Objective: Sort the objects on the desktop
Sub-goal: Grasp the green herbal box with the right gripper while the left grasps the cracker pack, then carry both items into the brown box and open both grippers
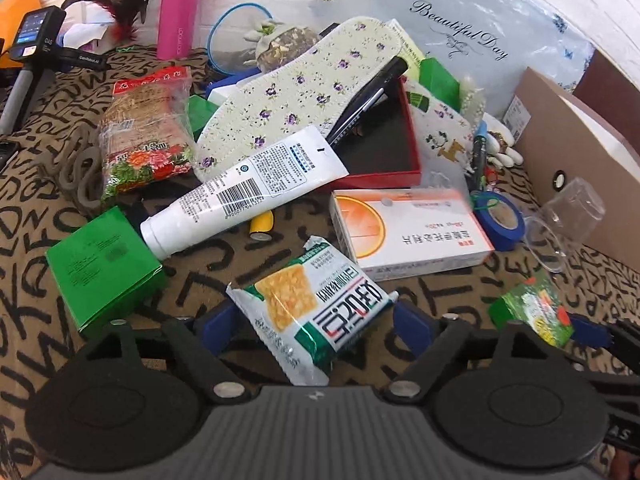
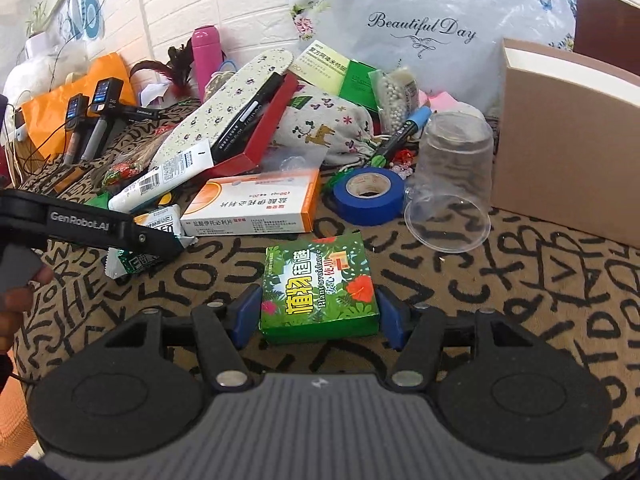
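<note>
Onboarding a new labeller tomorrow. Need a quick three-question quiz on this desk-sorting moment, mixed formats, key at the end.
1. True or false: the clear plastic cup stands upright on its base.
2. Which item lies between the pads of the left tongs? A. cracker packet B. blue tape roll C. white tube
3. Short answer: what colour is the bottle standing at the back of the clutter?

Key: 1. False, it lies tipped over with its open mouth towards the right wrist camera. 2. A. 3. Pink.
</note>
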